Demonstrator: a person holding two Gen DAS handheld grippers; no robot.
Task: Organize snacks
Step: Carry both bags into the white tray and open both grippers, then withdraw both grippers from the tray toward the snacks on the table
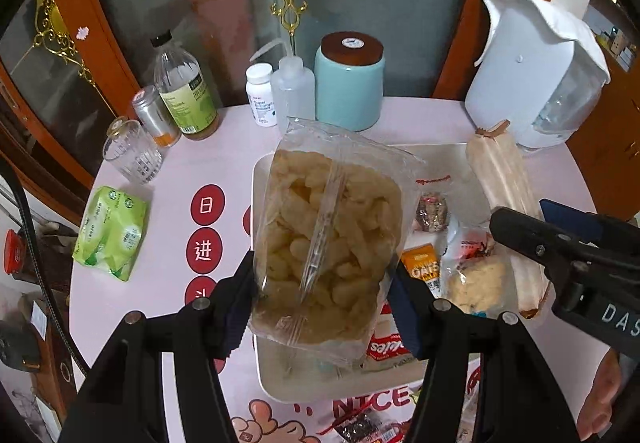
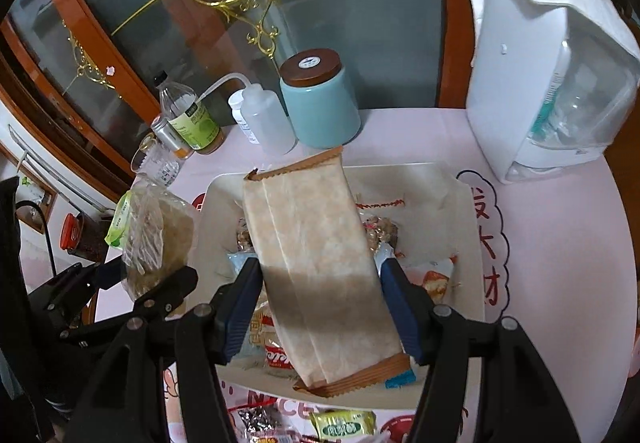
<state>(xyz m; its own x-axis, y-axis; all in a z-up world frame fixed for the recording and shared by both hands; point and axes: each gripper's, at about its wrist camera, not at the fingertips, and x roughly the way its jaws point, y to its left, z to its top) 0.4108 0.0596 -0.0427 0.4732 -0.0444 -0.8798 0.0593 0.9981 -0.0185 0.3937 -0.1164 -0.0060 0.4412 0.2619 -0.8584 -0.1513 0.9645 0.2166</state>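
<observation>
Clear puff bag [image 1: 328, 243] sits clamped in my left tongs [image 1: 320, 307]; my right tongs [image 2: 320, 303] clamp the tan pack [image 2: 316, 263] over the tray [image 2: 468, 211]. Only the right view shows the green sachet [image 2: 344, 425].

The back edge of the worktop [image 1: 168, 307] is lined with standing things: a measuring glass [image 1: 132, 157], a small metal tin [image 1: 156, 115], a vinegar bottle [image 1: 186, 91], a white pill bottle [image 1: 262, 95], a squeeze bottle [image 1: 292, 91] and a teal canister [image 1: 349, 83]. The white water filter jug [image 1: 532, 83] blocks the far right corner. Bare worktop lies left of the white tray [image 1: 304, 383], between it and the green packet [image 1: 112, 233]. More bare surface lies right of the tray, in front of the jug. Small snack packs [image 2: 344, 423] crowd the near edge. Over the tray, the clear bag of puffs [image 1: 328, 239] and the long tan packet [image 2: 316, 271] fill the air side by side.
</observation>
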